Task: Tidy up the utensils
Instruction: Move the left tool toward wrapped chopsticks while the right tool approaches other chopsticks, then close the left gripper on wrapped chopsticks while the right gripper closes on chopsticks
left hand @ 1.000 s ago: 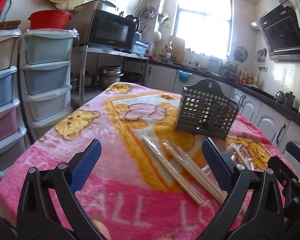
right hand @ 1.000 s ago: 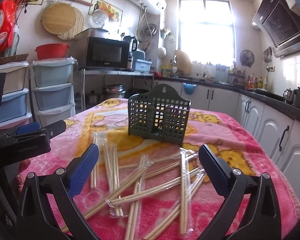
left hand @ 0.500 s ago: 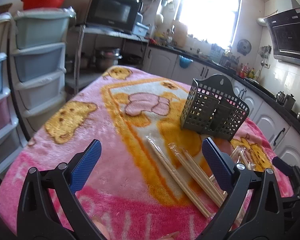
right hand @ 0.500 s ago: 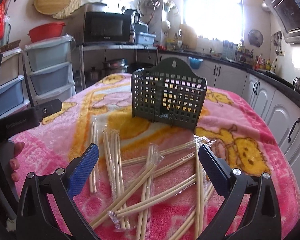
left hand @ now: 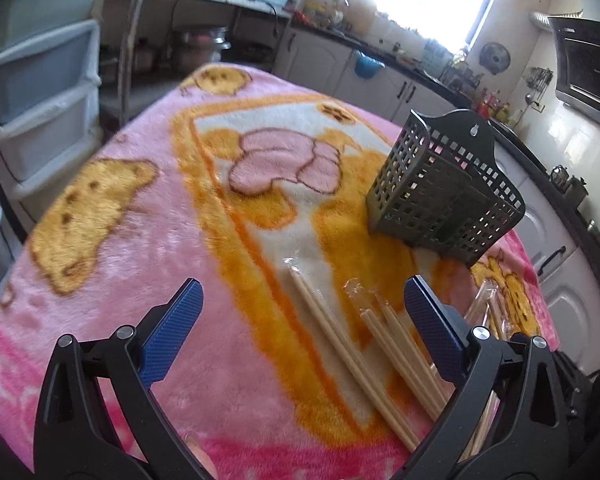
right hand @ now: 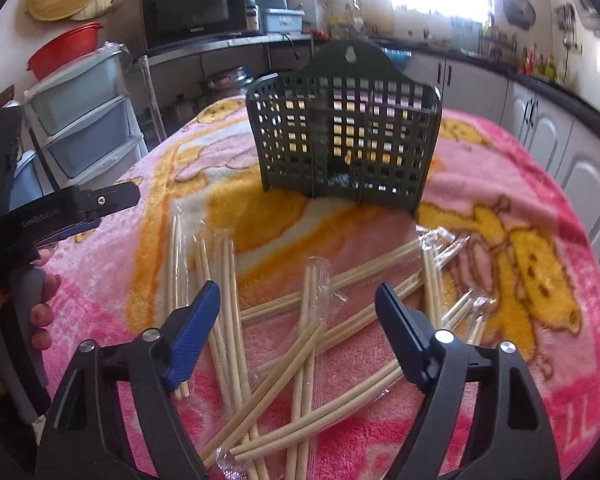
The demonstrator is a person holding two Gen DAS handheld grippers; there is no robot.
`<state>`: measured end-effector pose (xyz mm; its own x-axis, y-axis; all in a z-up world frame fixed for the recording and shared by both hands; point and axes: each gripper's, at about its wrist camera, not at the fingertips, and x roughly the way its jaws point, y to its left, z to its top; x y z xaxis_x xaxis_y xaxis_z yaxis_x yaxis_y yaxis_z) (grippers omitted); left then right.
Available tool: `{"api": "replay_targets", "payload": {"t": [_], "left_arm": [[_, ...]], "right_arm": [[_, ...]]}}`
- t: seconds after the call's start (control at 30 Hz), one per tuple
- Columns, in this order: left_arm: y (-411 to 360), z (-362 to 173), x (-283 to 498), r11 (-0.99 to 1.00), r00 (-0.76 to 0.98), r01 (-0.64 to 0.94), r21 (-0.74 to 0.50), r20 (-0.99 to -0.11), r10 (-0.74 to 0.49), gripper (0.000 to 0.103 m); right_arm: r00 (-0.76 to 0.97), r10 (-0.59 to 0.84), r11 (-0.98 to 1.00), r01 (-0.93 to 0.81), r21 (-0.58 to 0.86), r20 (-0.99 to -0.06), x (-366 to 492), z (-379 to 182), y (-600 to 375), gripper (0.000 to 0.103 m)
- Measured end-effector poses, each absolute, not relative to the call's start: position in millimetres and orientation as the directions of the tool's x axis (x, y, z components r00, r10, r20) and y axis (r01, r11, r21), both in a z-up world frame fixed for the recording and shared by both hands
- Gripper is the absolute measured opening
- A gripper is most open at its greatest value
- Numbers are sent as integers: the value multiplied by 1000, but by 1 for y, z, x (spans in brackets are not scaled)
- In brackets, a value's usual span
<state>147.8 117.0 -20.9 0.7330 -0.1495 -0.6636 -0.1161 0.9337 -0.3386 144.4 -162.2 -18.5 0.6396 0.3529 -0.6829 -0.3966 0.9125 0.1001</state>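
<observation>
Right wrist view shows the clearest change: the right gripper [right hand: 298, 312] has tipped down toward the heap of wrapped chopsticks [right hand: 308, 320], which now fills the lower middle of the frame where a second ago it lay farther off, and its fingers have just been closing in from their widest, though nothing is pinched between them yet; they stand apart above a crossing of sticks in clear sleeves. The dark green holder [right hand: 344, 128] has slid up to the upper middle of that frame and stands upright on the pink blanket [right hand: 520, 208] that covers the bench, empty as far as I can see through its lattice. In the left wrist view the left gripper [left hand: 300, 320] has dipped too, so the room has slipped off the top and the blanket takes up most of the picture; its fingers stand wide open and hold nothing, with two wrapped pairs [left hand: 364, 344] lying at the lower right, running under the right-hand finger. The holder [left hand: 448, 196] sits at the right of centre there. At the left edge of the right wrist view a hand [right hand: 32, 304] grips the other tool's handle. To my eye this is the reach for a first pair, with all the sorting into the holder still ahead.
</observation>
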Motion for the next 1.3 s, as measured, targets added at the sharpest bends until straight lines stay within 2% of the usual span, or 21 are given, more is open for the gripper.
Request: {"api": "replay_targets", "payload": {"t": [0.13, 0.47, 0.6, 0.73, 0.8, 0.87, 0.97, 1.1, 1.3], "left_arm": [[120, -31, 169, 907, 686, -117, -404, -693, -220, 70], [123, -59, 200, 832, 602, -159, -531, -720, -345, 49], [129, -62, 204, 808, 602, -175, -562, -711, -364, 46], [135, -66, 207, 800, 597, -193, -568, -715, -364, 34], [136, -67, 209, 804, 594, -197, -562, -720, -357, 28], [137, -69, 211, 807, 592, -204, -554, -727, -349, 20], [141, -71, 213, 818, 586, -212, -535, -739, -332, 11], [140, -72, 217, 834, 583, -202, -513, -747, -318, 8], [142, -70, 218, 840, 591, -181, -511, -740, -322, 4]], "right_arm": [[595, 369, 910, -386, 148, -714, 153, -24, -164, 68], [528, 408, 902, -357, 242, -745, 171, -30, -169, 49], [510, 418, 899, -352, 261, -752, 175, -32, -170, 40], [497, 426, 897, -342, 280, -756, 179, -36, -171, 31], [501, 427, 897, -341, 282, -753, 179, -35, -173, 22], [507, 430, 896, -340, 284, -747, 179, -34, -174, 21], [512, 437, 893, -347, 287, -739, 178, -32, -176, 12], [511, 456, 883, -360, 301, -728, 181, -29, -179, 7], [497, 504, 859, -379, 345, -706, 182, -24, -182, 5]]}}
